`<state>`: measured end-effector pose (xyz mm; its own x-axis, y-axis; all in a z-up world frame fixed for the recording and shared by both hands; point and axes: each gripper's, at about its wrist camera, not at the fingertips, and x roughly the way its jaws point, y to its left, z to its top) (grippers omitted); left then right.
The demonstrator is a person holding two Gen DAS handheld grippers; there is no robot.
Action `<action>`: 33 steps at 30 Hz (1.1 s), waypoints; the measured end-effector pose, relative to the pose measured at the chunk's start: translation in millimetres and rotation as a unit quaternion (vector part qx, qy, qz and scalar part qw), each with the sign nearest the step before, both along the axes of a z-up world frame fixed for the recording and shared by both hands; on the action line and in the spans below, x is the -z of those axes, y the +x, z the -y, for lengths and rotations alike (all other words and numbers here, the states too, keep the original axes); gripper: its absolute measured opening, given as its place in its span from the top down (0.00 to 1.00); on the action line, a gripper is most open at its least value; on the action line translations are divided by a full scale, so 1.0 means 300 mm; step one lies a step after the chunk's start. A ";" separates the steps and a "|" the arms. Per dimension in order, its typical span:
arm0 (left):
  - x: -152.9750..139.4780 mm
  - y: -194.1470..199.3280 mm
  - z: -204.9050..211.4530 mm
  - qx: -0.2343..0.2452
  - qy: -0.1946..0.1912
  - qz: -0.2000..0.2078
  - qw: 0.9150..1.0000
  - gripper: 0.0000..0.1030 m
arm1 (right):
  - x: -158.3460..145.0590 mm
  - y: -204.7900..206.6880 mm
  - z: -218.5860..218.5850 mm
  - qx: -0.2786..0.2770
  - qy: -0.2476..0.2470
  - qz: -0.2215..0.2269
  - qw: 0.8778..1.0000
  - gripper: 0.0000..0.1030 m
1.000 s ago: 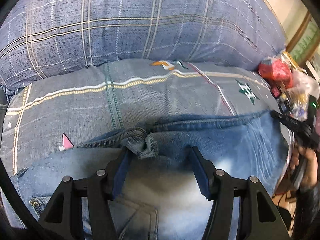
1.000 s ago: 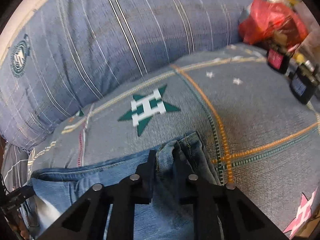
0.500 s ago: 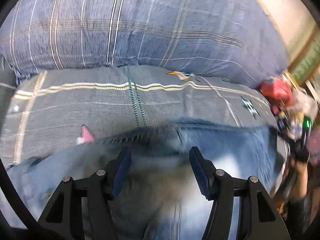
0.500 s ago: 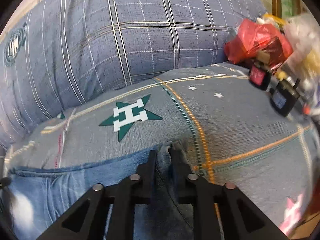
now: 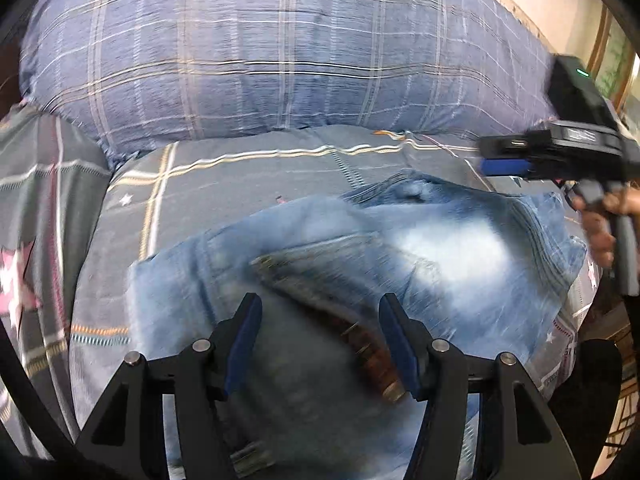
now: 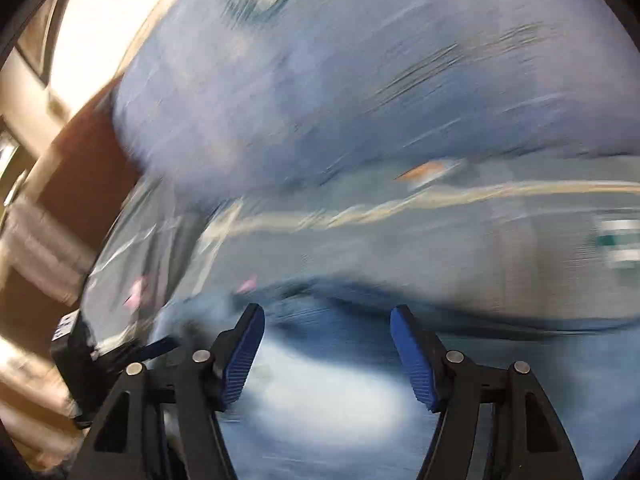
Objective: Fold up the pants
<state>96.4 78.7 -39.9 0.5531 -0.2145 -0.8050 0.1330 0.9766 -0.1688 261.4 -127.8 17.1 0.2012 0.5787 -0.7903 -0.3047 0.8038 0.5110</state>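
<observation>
Pants (image 5: 420, 248) lie beneath the spread, empty left gripper (image 5: 320, 320); right gripper (image 6: 326, 344), at three o'clock, is opening, empty.

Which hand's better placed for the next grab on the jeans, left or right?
Left, probably. Its tongs hang open right over the jeans, view fairly steady. The right tongs are opening with nothing between them, and that view is smeared by motion.
</observation>
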 end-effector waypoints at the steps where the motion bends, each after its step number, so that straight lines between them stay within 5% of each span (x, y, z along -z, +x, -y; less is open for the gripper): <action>1: 0.021 -0.014 -0.021 -0.004 -0.001 0.000 1.000 0.40 | 0.018 0.013 -0.062 -0.017 -0.002 -0.007 1.000 0.35; 6: 0.073 -0.020 -0.056 -0.020 -0.017 -0.020 0.999 0.40 | 0.160 0.108 -0.283 -0.051 -0.046 -0.075 0.995 0.41; 8: 0.075 -0.015 -0.048 -0.017 -0.002 -0.023 1.000 0.40 | 0.185 0.121 -0.321 -0.050 -0.090 -0.065 0.993 0.71; 10: 0.086 -0.014 -0.040 -0.017 0.006 -0.027 0.999 0.40 | 0.191 0.130 -0.335 -0.041 -0.126 -0.042 0.990 0.84; 14: 0.094 -0.013 -0.059 -0.018 -0.004 -0.041 0.999 0.38 | 0.150 0.147 -0.315 -0.001 -0.110 0.009 0.994 0.88; 19: 0.093 -0.021 -0.073 -0.019 -0.020 -0.043 0.999 0.38 | 0.287 0.153 -0.330 0.016 -0.128 0.015 0.992 0.89; 23: 0.039 -0.051 -0.083 -0.024 -0.027 -0.007 0.999 0.38 | 0.287 0.157 -0.281 0.060 -0.067 0.022 0.996 0.85; 26: -0.028 -0.078 -0.103 -0.034 -0.034 0.045 0.998 0.38 | 0.176 0.124 -0.232 0.075 -0.061 0.060 0.993 0.84; 28: -0.029 -0.066 -0.118 -0.043 -0.039 0.044 0.997 0.38 | 0.109 0.078 -0.208 0.074 -0.061 0.085 0.992 0.80; 30: 0.025 -0.036 -0.125 -0.058 -0.031 0.004 0.998 0.38 | 0.053 -0.001 -0.193 0.056 -0.057 0.095 0.992 0.66; 32: 0.099 -0.003 -0.125 -0.069 -0.011 -0.050 0.996 0.32 | 0.056 -0.092 -0.193 0.034 -0.053 0.088 0.994 0.31; 33: 0.124 0.001 -0.148 -0.080 -0.039 -0.056 0.994 0.30 | 0.068 -0.126 -0.197 0.027 -0.053 0.085 0.995 0.32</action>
